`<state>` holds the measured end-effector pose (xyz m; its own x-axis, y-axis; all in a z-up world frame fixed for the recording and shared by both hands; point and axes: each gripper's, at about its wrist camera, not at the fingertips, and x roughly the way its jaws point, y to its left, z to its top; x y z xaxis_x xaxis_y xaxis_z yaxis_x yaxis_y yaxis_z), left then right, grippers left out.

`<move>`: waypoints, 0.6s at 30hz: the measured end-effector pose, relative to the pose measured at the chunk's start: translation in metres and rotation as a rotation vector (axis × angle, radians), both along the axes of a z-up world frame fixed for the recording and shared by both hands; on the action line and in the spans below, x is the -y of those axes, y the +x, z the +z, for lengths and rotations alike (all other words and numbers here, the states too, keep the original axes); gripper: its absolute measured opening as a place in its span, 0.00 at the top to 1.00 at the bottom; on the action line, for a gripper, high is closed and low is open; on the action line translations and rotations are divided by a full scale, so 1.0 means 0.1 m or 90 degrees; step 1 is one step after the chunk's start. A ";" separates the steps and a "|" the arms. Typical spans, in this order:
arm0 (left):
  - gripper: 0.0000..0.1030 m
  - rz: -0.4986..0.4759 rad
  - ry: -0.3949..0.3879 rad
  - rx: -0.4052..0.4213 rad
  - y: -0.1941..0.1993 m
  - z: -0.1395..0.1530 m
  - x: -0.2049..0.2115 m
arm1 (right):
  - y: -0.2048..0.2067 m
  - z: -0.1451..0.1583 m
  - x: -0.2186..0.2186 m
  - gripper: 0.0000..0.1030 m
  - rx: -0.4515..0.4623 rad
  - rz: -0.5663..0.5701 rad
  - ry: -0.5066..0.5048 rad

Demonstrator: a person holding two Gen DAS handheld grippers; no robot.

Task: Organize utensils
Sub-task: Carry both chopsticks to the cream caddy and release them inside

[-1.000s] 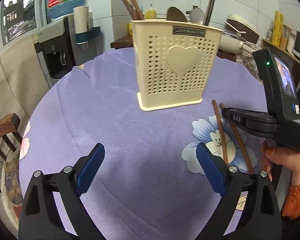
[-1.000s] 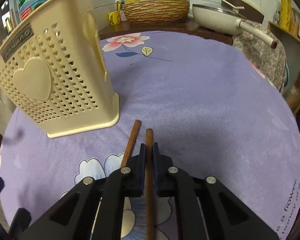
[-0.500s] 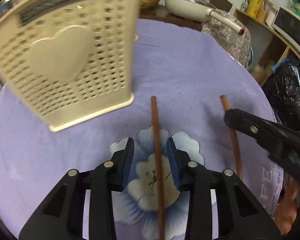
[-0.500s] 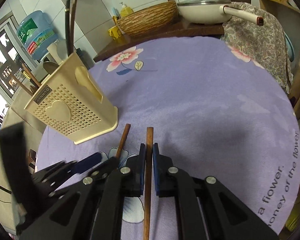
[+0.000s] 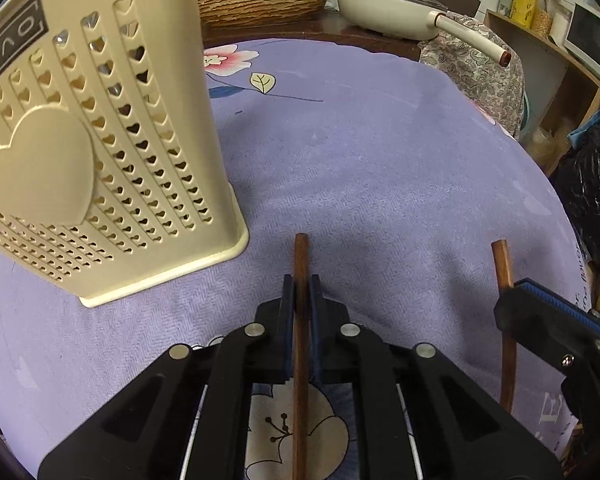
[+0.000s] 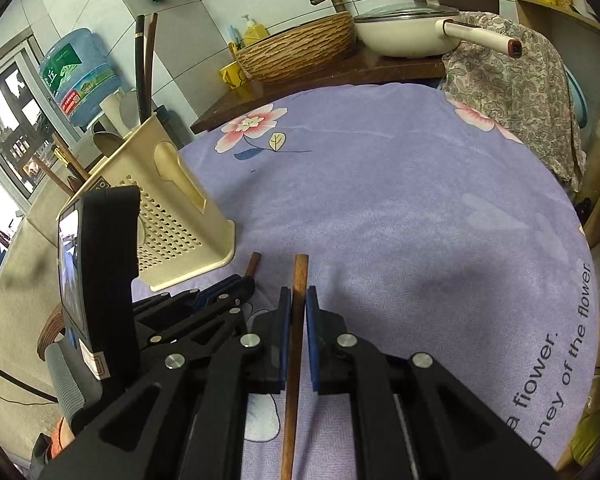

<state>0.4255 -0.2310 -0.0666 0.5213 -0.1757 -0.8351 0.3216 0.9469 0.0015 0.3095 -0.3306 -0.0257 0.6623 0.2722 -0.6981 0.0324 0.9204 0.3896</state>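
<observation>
Two brown chopsticks are what matters here, one in each gripper. The left gripper has its jaws clamped on the left chopstick, whose blunt tip pokes out just past the blue pads and whose shaft runs back between the black arms above the flower print. The right gripper grips the right chopstick the same way, jaws pressed on the shaft a little behind the tip. Each stick lies along the line of its fingers, probably so that it can be tipped upright and dropped end-first. The cream utensil holder stands on the purple tablecloth of the table, just to the left of both grippers, and already carries dark chopsticks and a spoon poking from its open top. The two grippers sit side by side, near each other but with the sticks apart. Whether the chopsticks are lifted clear of the cloth is hard to tell. The next step, I judge, is raising them over the holder's rim; a thin stick held near one end may pivot in the pads.
</observation>
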 end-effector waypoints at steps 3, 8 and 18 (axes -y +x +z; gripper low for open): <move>0.93 0.000 -0.017 0.013 -0.04 0.09 -0.05 | -0.03 0.04 0.00 0.93 0.010 0.009 0.005; 0.93 0.009 -0.090 0.060 -0.30 0.51 -0.39 | -0.14 0.26 -0.04 0.93 0.052 0.051 0.033; 0.93 0.034 -0.170 0.213 -1.08 1.51 -1.25 | -0.52 1.06 -0.37 0.93 0.183 0.127 0.004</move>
<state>0.3173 -0.1061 0.0841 0.7700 -0.3290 -0.5467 0.2963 0.9432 -0.1503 0.2573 -0.2932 0.0800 0.7649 0.4197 -0.4887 -0.2598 0.8952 0.3621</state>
